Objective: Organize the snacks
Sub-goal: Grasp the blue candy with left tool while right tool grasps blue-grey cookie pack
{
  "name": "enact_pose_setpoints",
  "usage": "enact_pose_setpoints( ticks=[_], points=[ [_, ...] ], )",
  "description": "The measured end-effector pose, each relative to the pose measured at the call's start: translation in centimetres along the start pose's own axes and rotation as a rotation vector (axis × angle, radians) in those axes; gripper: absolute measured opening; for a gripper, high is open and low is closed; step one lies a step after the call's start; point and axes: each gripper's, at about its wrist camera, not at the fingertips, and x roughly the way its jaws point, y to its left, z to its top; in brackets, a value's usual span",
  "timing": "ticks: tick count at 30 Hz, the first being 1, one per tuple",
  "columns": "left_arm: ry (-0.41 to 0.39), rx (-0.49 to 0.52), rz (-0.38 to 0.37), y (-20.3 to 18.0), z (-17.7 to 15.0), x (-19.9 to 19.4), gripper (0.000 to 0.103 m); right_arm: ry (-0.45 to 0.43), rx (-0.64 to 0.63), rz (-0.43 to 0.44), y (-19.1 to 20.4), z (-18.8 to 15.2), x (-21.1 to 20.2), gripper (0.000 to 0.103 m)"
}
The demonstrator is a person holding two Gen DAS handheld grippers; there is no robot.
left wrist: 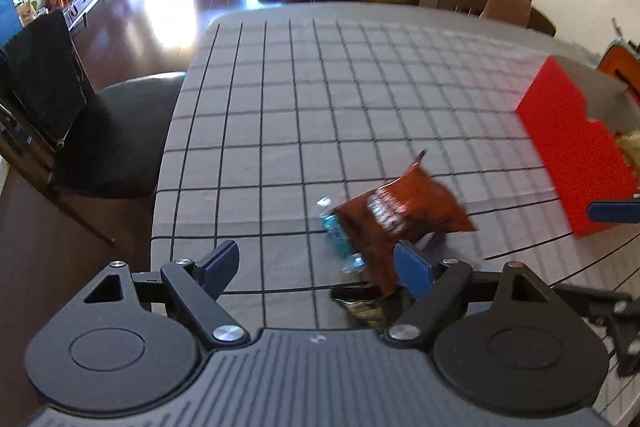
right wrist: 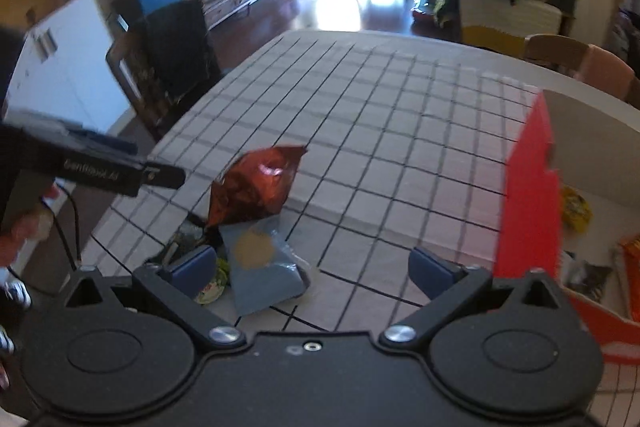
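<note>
A red-brown snack bag (left wrist: pixel 400 219) lies on the grid tablecloth, over a small blue-wrapped snack (left wrist: pixel 334 227) and a dark packet (left wrist: pixel 362 309). My left gripper (left wrist: pixel 316 267) is open, its right finger beside the bag's near corner. In the right wrist view the same red-brown bag (right wrist: pixel 256 187) stands tilted on a grey-blue pouch (right wrist: pixel 264 271) next to a green-yellow snack (right wrist: pixel 214 285). My right gripper (right wrist: pixel 316 271) is open and empty just in front of the pouch. A red box (right wrist: pixel 528 203) with snacks inside stands to the right; it also shows in the left wrist view (left wrist: pixel 572 151).
The table (left wrist: pixel 320 99) has a grey cloth with black grid lines. A dark chair (left wrist: pixel 100 131) stands at the table's left edge. Wooden chairs (right wrist: pixel 580 63) stand at the far right. The left gripper's body (right wrist: pixel 100 167) shows at left in the right wrist view.
</note>
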Motion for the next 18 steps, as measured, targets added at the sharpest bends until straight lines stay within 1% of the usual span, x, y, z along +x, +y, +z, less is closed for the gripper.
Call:
enact_pose_setpoints(
  ticks=[4, 6, 8, 12, 13, 14, 18],
  points=[
    [0.041, 0.005, 0.020, 0.5, 0.2, 2.1, 0.085, 0.046, -0.066, 0.007, 1.3, 0.1, 2.4, 0.097],
    [0.059, 0.008, 0.036, 0.7, 0.3, 2.9, 0.085, 0.072, -0.085, 0.010, 1.8, 0.1, 3.6, 0.090],
    [0.066, 0.010, 0.043, 1.0, 0.4, 3.5, 0.085, 0.089, -0.098, 0.018, 2.2, 0.2, 4.5, 0.087],
    [0.085, -0.005, 0.054, 1.4, 0.4, 4.8, 0.085, 0.102, -0.130, 0.025, 2.8, 0.4, 5.9, 0.077],
    [0.089, -0.008, 0.051, 1.5, 0.5, 5.1, 0.085, 0.110, -0.139, 0.029, 2.9, 0.4, 6.2, 0.077],
    [0.092, -0.011, 0.047, 1.5, 0.6, 5.4, 0.085, 0.113, -0.145, 0.031, 3.0, 0.4, 6.4, 0.074],
    [0.097, -0.009, 0.035, 1.1, 0.9, 6.1, 0.085, 0.116, -0.156, 0.042, 3.2, 0.7, 6.8, 0.069]
  ],
)
